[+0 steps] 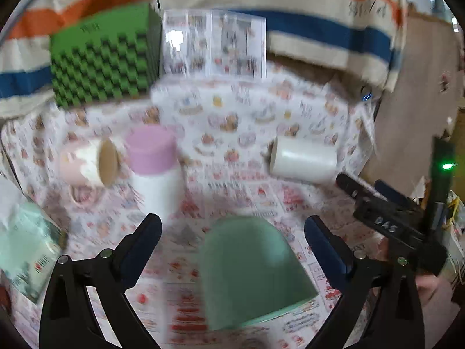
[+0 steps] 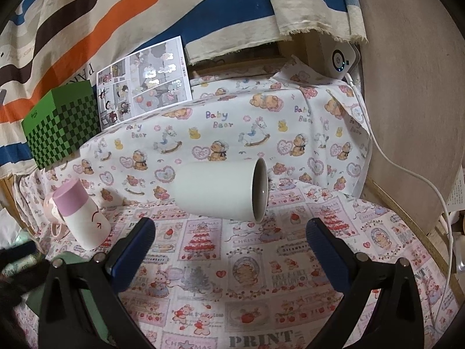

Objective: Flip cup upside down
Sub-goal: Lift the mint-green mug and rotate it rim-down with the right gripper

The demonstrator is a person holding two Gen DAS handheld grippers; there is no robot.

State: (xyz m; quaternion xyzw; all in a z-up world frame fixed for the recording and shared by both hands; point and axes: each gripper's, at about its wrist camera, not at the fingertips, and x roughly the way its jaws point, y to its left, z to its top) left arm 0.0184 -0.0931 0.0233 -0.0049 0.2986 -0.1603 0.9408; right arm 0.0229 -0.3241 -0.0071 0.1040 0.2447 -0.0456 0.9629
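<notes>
In the right wrist view, the white cup [image 2: 221, 192] lies on its side at frame centre on the tabletop [image 2: 261, 261], mouth facing right, just beyond the spread, empty right gripper [image 2: 231, 229]. In the blurred left wrist view, the left gripper [image 1: 232, 229] is spread around an upside-down green cup [image 1: 250, 270].

White cup [image 2: 221, 193]: smooth, glazed ceramic look, faint sheen at rim. Green cup [image 1: 250, 267]: matt, smooth; blurred. Tablecloth [image 2: 261, 285]: printed woven cloth, matt. Striped cloth [image 2: 116, 14] behind: coarse weave, frayed edge. Comic sheet [image 2: 144, 80]: glossy paper, glare spots. Right gripper [image 2: 231, 242] pads [image 2: 136, 247]: blue, rubbery, ribbed; frame matt black plastic. Side panel [image 2: 407, 116]: matt wood.
</notes>
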